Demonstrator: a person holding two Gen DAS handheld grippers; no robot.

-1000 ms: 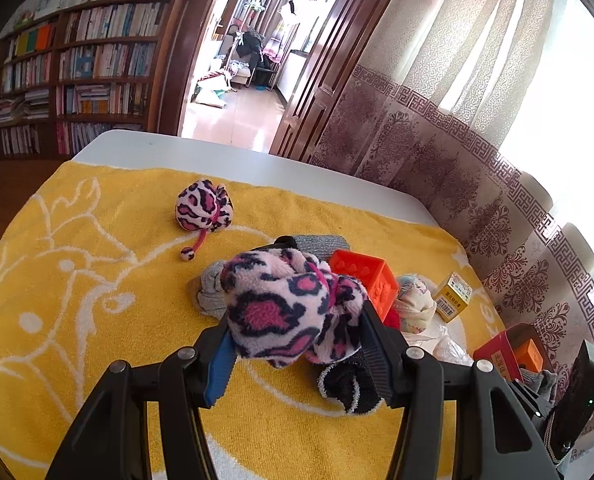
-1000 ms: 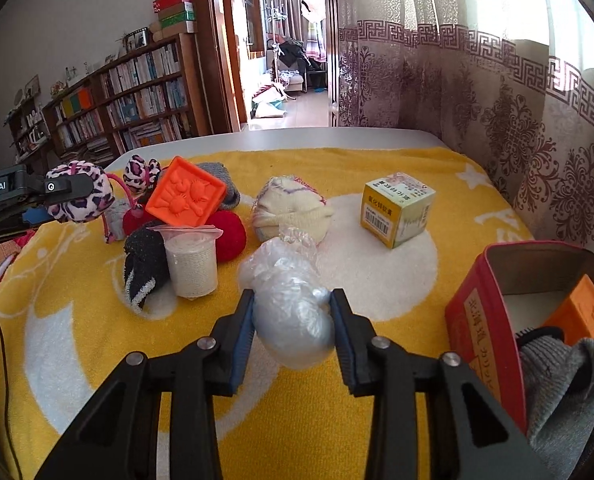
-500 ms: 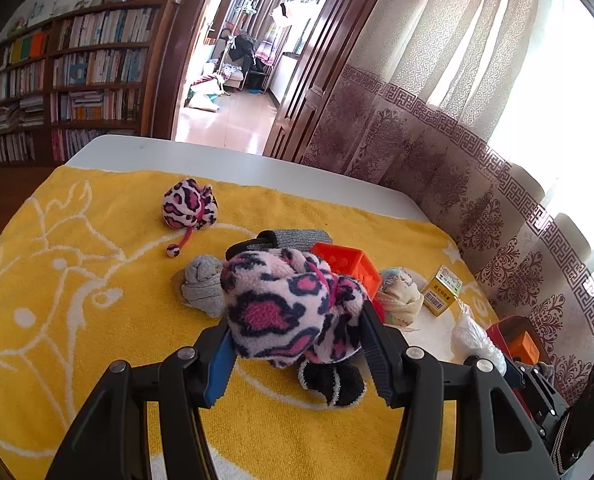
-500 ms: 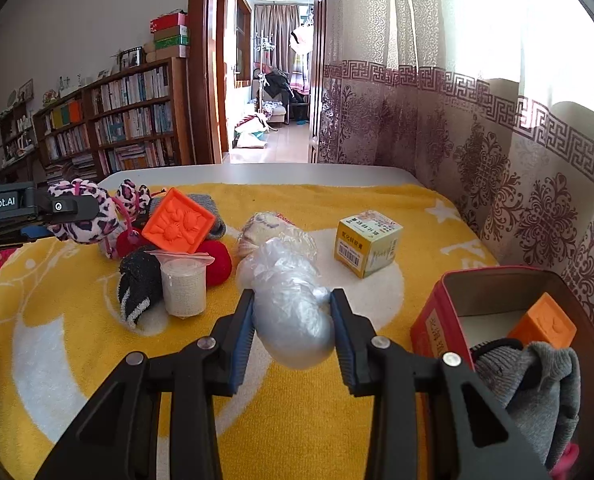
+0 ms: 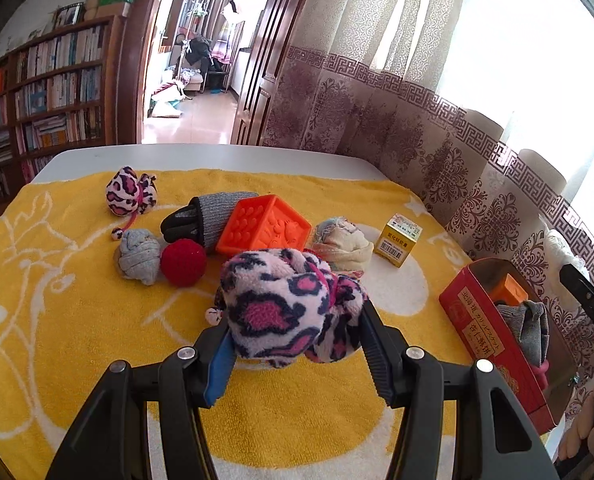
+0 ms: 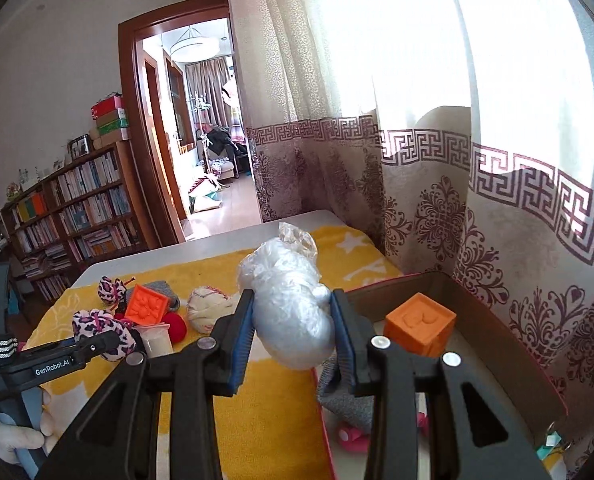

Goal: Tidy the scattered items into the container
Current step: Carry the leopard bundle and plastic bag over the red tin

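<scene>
Left claw [image 5: 293, 344] is clamped on a pink leopard-print fleece bundle [image 5: 289, 312], held above the yellow towel [image 5: 77, 320] on the table [image 5: 201, 156]. Right claw [image 6: 291, 332] is clamped on a knotted clear plastic bag [image 6: 287, 304], held up at the near left edge of the red tin [image 5: 493, 344], partly over the towel.

Red tin sits at the right edge of the towel, open top. Inside: an orange block [image 6: 421, 324] at the far end, a grey knit piece [image 5: 529, 328] in the middle, and something pink [image 6: 351, 436] at the near end, too hidden to identify.

Still out on the towel: second leopard-print bundle [image 5: 129, 196], grey sock ball [image 5: 139, 256], red ball [image 5: 183, 262], orange cube [image 5: 263, 226] touching a grey-black glove [image 5: 205, 220], cream cloth ball [image 5: 343, 246], small yellow box [image 5: 403, 240] just beside it. From the right wrist view, a small lidded plastic cup [image 6: 157, 338] stands next to the red ball.
</scene>
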